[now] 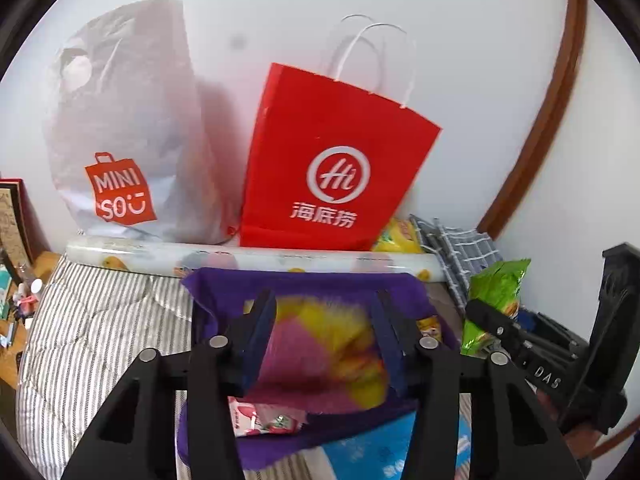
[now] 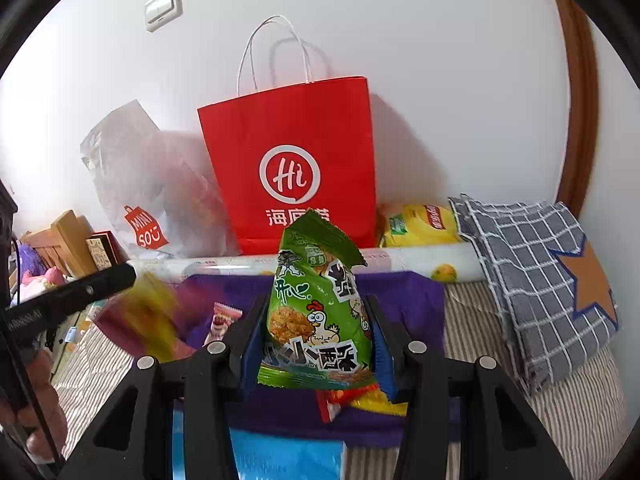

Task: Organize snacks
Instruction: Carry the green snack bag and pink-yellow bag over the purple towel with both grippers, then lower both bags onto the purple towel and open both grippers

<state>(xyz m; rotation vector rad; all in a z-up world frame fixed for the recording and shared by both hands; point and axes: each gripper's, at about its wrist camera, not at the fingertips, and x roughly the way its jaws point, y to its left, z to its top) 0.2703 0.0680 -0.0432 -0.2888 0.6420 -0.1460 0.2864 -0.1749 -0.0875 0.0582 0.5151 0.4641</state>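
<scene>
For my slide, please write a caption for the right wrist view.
Right gripper holds a green snack packet before a red paper bag.

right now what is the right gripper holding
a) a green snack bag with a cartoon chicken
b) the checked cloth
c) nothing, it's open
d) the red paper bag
a: in the right wrist view the right gripper is shut on the green snack bag, pinched between both fingers, while the red paper bag and checked cloth sit untouched behind it.

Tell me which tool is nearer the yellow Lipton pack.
Right. The right tool, gripping the green snack bag, sits nearer the Lipton pack; the left tool, holding a pink-yellow packet, is farther left.
</scene>
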